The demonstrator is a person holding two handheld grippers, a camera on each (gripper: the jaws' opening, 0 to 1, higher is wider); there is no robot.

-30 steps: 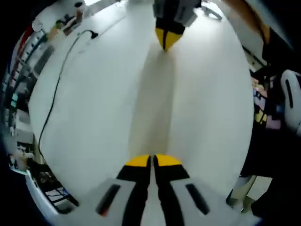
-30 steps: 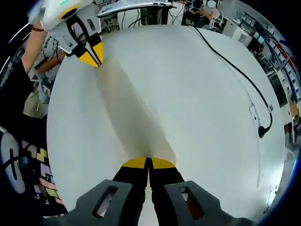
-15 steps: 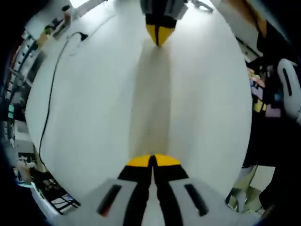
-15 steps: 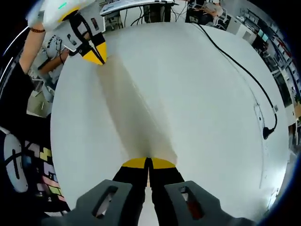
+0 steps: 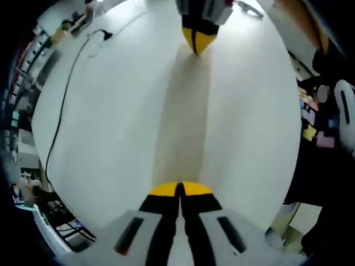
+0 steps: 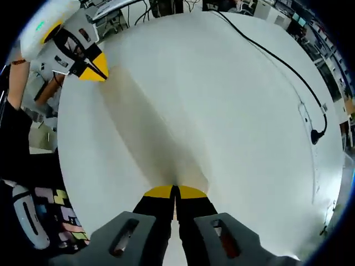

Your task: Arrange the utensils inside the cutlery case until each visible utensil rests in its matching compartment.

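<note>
Both tools closed; writing seemingly illegible.

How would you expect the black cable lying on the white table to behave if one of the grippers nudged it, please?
The black cable looks thin and lies in loose curves across the white table, so it would probably flex and slide rather than resist. Its plug end lies free, so it would likely drag along.

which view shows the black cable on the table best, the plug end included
The right gripper view: the black cable runs in a long arc across the white table to its plug near the right edge. In the left gripper view the cable is thinner, hugging the table's left edge, its plug small near the top.
</note>
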